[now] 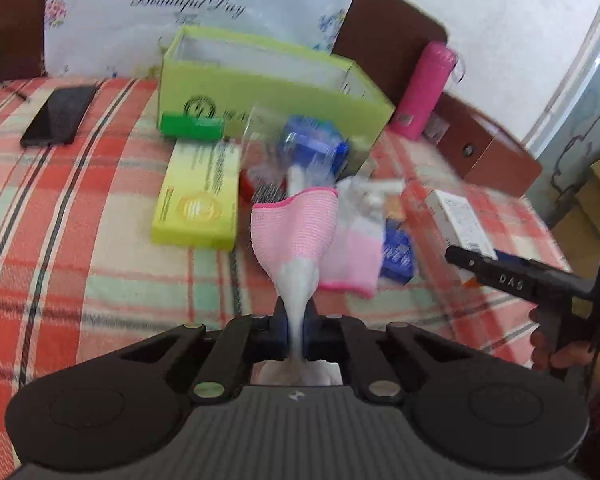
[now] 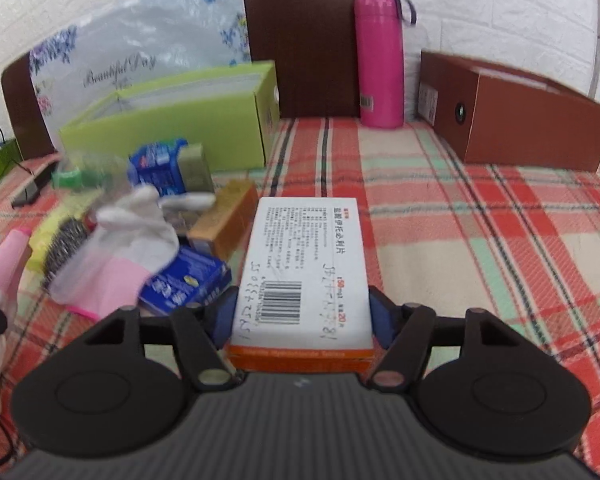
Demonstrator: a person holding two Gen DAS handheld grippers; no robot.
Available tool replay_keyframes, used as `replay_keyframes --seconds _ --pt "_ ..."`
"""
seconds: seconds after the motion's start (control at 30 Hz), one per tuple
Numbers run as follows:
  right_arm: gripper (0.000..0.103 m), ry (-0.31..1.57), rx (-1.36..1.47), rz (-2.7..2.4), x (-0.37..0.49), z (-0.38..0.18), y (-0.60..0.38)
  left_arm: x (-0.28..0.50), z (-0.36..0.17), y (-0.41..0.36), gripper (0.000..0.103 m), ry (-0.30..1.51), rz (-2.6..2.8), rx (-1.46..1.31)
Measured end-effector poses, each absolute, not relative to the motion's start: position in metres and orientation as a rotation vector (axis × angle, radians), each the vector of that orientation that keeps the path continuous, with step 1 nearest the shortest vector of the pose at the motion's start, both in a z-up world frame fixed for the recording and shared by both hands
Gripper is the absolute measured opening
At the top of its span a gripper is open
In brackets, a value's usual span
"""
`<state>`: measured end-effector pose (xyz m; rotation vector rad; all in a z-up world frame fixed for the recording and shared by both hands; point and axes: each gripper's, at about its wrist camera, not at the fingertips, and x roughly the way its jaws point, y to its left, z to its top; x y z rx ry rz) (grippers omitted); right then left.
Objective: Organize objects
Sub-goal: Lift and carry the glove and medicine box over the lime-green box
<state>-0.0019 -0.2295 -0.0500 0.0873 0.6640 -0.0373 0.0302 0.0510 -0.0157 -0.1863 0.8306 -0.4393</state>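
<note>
Plaid bedspread (image 1: 80, 240) underlies all. Left wrist view: left claw (image 1: 296, 332) pinches pink-cuffed glove (image 1: 296, 236), blurred, hiding clutter before green box (image 1: 268, 88). Right wrist view: right claw (image 2: 302, 316) clamps white medicine box (image 2: 304, 264), near end hidden.

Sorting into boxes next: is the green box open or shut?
Open: the green box has no lid, and its pale inner walls show. Contents cannot be seen.
</note>
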Motion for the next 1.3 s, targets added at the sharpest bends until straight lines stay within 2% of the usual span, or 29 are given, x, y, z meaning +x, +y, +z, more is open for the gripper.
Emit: replay_keyframes --seconds 0.33,0.63,0.9,1.3 --pt "0.065 0.500 0.102 0.089 0.024 0.021 -0.214 0.079 0.067 0.041 0.004 0.610 -0.497 -0.174" --pt "0.065 0.462 0.056 0.123 0.095 0.045 -0.193 0.172 0.091 0.025 0.004 0.619 -0.480 -0.249" --pt "0.065 0.493 0.008 0.103 0.166 0.038 -0.190 0.250 0.079 -0.001 0.004 0.673 -0.479 -0.286" --pt "0.066 0.594 -0.031 0.105 0.237 -0.010 -0.172 0.324 0.026 -0.015 0.004 0.799 -0.453 -0.311"
